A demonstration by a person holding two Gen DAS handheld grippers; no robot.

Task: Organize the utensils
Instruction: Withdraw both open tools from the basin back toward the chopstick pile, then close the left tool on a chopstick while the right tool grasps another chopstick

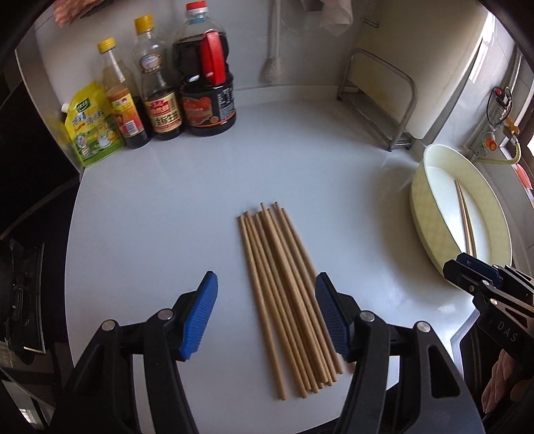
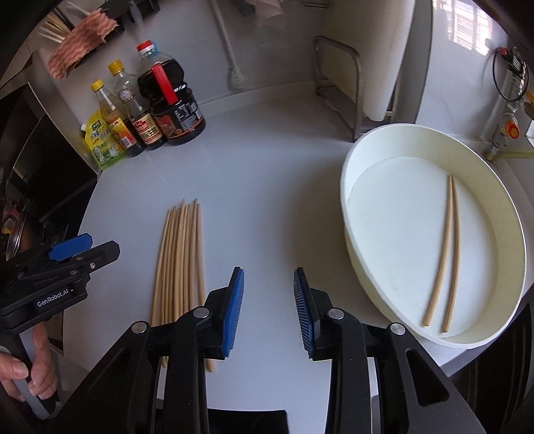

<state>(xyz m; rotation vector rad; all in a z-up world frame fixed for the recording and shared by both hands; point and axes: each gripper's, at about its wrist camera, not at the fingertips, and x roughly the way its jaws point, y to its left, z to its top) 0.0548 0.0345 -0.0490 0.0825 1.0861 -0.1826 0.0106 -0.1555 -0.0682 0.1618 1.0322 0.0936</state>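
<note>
A bundle of wooden chopsticks (image 1: 283,300) is laid on the white worktop (image 1: 167,217), framed by the parted, empty left hand-held gripper (image 1: 266,317). The right hand-held gripper (image 2: 268,310) is held apart, empty. Two chopsticks (image 2: 445,253) are seen in the cream basin (image 2: 367,160) at right.

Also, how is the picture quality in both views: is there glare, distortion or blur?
Left wrist view: strong fisheye bending, dark corners, a bright glare streak on the counter beside the basin, chopsticks sharp. Right wrist view: the same bending, the window overexposed, the pair of chopsticks in the basin clear.
</note>
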